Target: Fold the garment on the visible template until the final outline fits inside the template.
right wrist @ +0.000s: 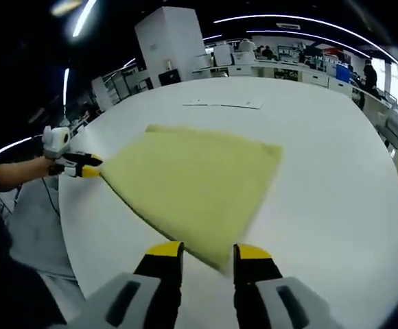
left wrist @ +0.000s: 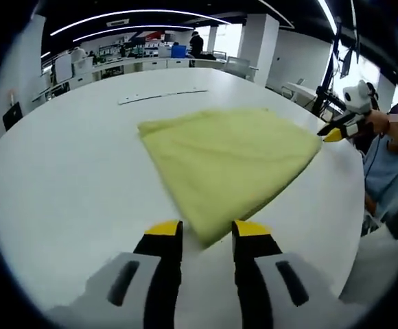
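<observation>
Two corners of the yellow garment (left wrist: pixel 226 161) are pinched, one between each closed gripper (left wrist: pixel 206 228) (right wrist: pixel 209 251); a thin strip (left wrist: pixel 161 96) is seen beyond on the white table (left wrist: pixel 62 178).

One yellow cloth (left wrist: pixel 230 161), lying on one white table (left wrist: pixel 68 171). Two grippers: the left (left wrist: pixel 207 228) and the right (right wrist: pixel 208 251), each with two yellow-tipped jaws. Each also appears in the other's view, pinching a cloth corner. One pale strip (left wrist: pixel 163 96) on the table beyond the cloth. At least two people stand far back by the desks, blurred. Several long ceiling lights, count unclear.
</observation>
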`<state>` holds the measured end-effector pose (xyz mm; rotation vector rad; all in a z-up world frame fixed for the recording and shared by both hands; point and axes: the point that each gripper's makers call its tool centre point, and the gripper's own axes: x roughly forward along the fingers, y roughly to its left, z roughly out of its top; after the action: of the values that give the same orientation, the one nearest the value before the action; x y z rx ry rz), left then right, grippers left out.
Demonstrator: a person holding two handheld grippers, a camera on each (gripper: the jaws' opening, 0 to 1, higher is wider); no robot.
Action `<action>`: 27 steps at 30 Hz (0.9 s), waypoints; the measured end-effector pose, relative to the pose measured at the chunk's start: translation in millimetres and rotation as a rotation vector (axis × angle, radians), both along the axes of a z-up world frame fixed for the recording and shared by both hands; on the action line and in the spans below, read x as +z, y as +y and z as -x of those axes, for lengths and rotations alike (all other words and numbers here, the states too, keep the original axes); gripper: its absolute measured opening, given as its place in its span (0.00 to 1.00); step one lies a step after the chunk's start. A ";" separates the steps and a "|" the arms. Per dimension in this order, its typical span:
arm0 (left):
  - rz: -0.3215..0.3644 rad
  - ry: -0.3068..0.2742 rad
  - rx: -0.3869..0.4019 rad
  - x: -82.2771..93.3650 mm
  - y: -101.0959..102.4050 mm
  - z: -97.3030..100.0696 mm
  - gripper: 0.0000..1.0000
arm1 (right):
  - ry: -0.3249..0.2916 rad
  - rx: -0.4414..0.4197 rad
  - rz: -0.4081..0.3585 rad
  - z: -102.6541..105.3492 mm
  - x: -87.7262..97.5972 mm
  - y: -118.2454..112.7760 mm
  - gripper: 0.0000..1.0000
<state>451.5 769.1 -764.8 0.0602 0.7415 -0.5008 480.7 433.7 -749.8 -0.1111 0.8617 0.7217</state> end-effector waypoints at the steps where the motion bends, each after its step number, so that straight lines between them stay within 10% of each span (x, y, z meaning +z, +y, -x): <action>1: 0.003 0.002 0.003 -0.4 0.3 0.5 0.20 | -0.001 -0.007 0.002 0.1 -0.6 -1.6 0.24; 27: -0.031 -0.005 -0.004 -1.1 6.4 5.3 0.00 | -0.027 0.012 0.064 4.9 -10.0 -13.0 0.00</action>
<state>446.1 775.5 -765.9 0.0917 0.7447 -0.4930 475.8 420.7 -759.8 -0.1826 0.8590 0.7023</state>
